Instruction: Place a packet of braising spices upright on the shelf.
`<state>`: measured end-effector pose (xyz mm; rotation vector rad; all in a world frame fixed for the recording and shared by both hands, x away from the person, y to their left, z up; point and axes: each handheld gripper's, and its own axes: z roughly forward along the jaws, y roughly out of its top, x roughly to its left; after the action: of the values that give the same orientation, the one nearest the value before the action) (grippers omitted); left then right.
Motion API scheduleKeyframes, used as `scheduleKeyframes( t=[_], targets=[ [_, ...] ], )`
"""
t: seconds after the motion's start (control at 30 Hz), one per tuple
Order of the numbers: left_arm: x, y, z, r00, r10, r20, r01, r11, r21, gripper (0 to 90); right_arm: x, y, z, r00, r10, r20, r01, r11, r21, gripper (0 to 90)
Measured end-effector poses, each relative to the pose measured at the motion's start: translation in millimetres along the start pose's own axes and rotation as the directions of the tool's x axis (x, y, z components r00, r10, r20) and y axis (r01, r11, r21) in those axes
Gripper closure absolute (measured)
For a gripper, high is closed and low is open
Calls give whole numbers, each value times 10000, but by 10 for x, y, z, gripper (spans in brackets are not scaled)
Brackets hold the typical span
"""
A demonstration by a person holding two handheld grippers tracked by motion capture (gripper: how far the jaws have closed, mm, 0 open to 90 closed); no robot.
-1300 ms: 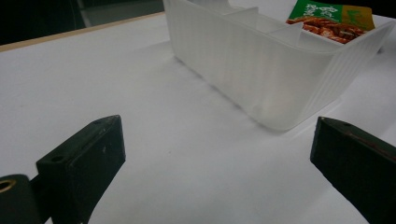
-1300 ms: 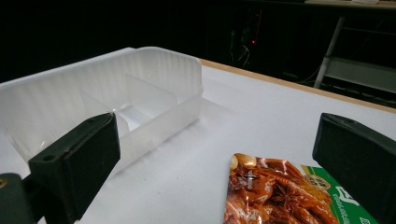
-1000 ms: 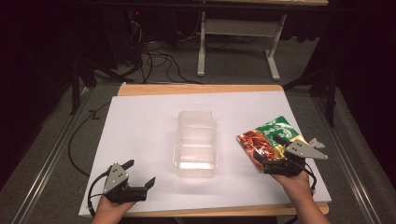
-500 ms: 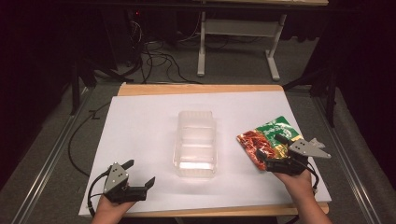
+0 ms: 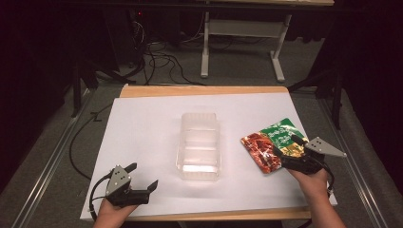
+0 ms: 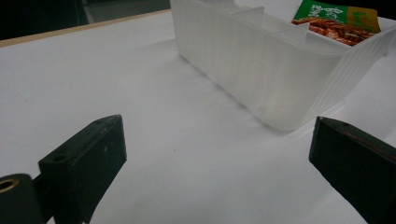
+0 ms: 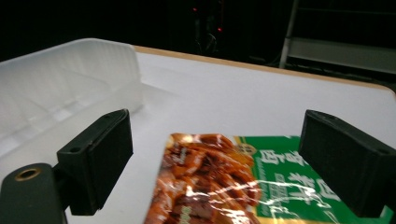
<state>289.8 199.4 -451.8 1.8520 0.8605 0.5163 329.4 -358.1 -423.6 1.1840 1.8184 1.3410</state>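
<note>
Nearest the person, the left gripper (image 5: pixel 142 186) is sitting low at the front left of the white table (image 5: pixel 142 123), held in the left hand (image 5: pixel 110 214). Its 2 jaws are standing wide apart with nothing between them, and in the left gripper view only bare table is lying in the gap, with the clear plastic container (image 6: pixel 275 60) ahead and to the right.

At the front right, the right hand (image 5: pixel 314 183) is holding the right gripper (image 5: pixel 284 148) over the near edge of the snack packet (image 5: pixel 272 145). The jaws are spread wide, 1 on each side of the packet in the right gripper view, and they are gripping nothing; whether a jaw tip is brushing the film I cannot tell.

The packet (image 7: pixel 219 182) is lying flat on the table just to the right of the container (image 5: pixel 198 142), apart from it, its red end toward the container and its green end farther back.

The likely trouble, as I judge it: the packet is flat and glossy, so jaws closing from above may be sliding off the film or pushing it along the table rather than pinching it. A skewed grip at 1 corner could let it swing or slip free. The light container could also be getting nudged if the packet is dragged toward it.

Farther back, beyond the table's wooden edge, cables (image 5: pixel 157 57) are trailing across the floor.
</note>
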Motion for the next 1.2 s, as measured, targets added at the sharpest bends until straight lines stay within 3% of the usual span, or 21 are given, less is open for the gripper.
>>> scheduleKeyframes(
  t=[0.03, 0.4, 0.47, 0.67, 0.8, 0.87, 1.03, 1.2],
  targets=[
    [-1, -1, 2, 10000, 12, 0, -12, 10000, 8, 46, -79, -28, 1, 9997, 190, 175, -192, 9998, 110, 101],
    [-10, -10, 16, 9999, 123, 30, -123, 9999, 117, 48, -381, -158, 28, 9921, 842, 933, -903, 9939, 627, 97],
    [-10, -10, 17, 9999, 126, 27, -127, 9998, 123, 50, -494, -199, 33, 9848, 1244, 1211, -1353, 9870, 864, 78],
    [-11, -13, 22, 9999, 143, 47, -144, 9998, 165, 50, -659, -257, 15, 9748, 1611, 1544, -1786, 9781, 1073, 80],
    [-15, -16, 27, 9998, 147, 100, -149, 9997, 188, 51, -810, -312, -40, 9609, 1968, 1950, -2206, 9693, 1085, 90],
    [-16, -16, 28, 9998, 156, 106, -158, 9997, 198, 52, -843, -325, -54, 9583, 2019, 2023, -2261, 9684, 1049, 92],
    [-21, -17, 31, 9997, 185, 178, -189, 9995, 241, 55, -982, -398, -97, 9425, 2405, 2321, -2708, 9565, 1083, 97],
    [-24, -19, 33, 9995, 231, 210, -237, 9994, 271, 57, -1028, -435, -92, 9373, 2558, 2366, -2884, 9506, 1145, 101]
  ],
)
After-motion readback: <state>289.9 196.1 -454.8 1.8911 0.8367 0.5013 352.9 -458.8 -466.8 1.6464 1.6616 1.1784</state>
